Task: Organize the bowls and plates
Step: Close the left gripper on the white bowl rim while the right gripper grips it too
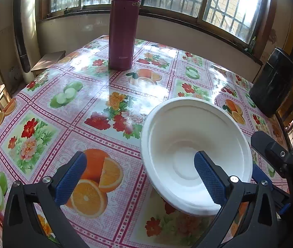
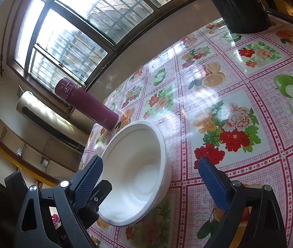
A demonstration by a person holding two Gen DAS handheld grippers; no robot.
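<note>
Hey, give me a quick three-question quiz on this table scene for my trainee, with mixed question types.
1. True or false: the maroon flask stands upright on the tablecloth.
2. What does the white bowl hold? A) fruit B) nothing C) a plate
3. Fill in: the left gripper and the right gripper both have their jaws wide ____.
Key: 1 true; 2 B; 3 open.
</note>
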